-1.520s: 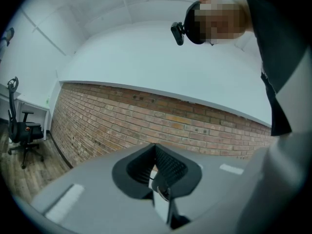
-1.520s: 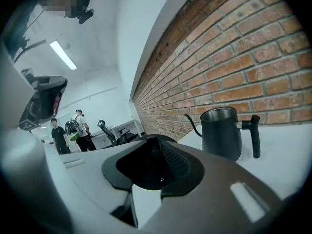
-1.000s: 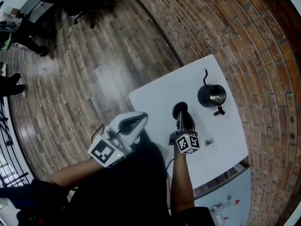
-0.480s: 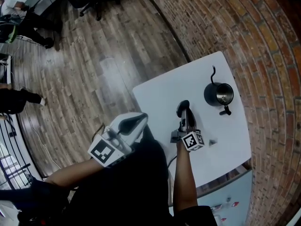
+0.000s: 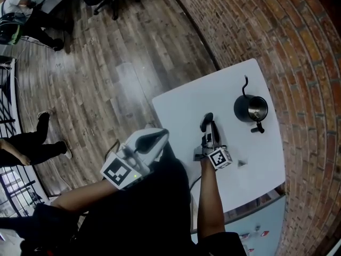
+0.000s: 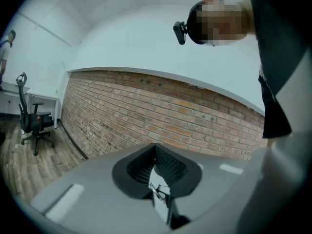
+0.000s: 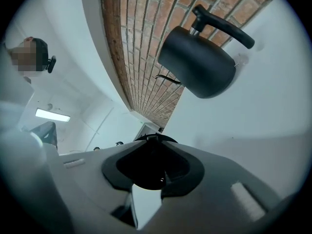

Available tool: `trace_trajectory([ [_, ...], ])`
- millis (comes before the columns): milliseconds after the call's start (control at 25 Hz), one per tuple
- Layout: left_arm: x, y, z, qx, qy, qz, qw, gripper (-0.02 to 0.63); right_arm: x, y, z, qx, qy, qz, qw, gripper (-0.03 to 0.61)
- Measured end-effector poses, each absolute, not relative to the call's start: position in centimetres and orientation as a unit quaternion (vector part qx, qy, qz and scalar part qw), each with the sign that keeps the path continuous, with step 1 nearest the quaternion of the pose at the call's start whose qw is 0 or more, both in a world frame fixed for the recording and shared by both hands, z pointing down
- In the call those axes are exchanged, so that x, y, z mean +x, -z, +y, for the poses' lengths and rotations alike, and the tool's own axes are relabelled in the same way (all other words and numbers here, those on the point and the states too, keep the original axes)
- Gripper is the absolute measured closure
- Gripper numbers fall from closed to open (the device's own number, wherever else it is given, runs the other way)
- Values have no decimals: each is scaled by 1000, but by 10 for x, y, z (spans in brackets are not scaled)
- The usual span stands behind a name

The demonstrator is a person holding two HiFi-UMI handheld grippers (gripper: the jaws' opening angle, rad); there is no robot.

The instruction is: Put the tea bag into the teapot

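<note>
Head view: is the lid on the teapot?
No, the teapot stands open on the table, its shiny inside showing.

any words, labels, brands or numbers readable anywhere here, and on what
No readable text anywhere.
Left marker cube, right marker cube: black-and-white square patterns, no letters.
Teapot: plain black, no brand visible.
Small red-marked items at the bottom edge: too small to read.

Office: swivel chair (image 6: 33, 122), brick wall (image 6: 185, 123)

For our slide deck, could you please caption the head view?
Right gripper holds a black lid over the white table, open teapot nearby.
</note>
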State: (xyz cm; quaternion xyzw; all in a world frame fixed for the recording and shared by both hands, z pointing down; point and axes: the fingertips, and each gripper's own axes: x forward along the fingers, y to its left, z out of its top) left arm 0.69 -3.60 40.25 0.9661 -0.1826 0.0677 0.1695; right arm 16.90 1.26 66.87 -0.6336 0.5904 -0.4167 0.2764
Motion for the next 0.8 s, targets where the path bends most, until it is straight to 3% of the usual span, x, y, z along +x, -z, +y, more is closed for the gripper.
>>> trace_trajectory([
  [800,16,-405,-34,969,-80,-172,156,615,178,-691,12,-563,496,485,450,486],
])
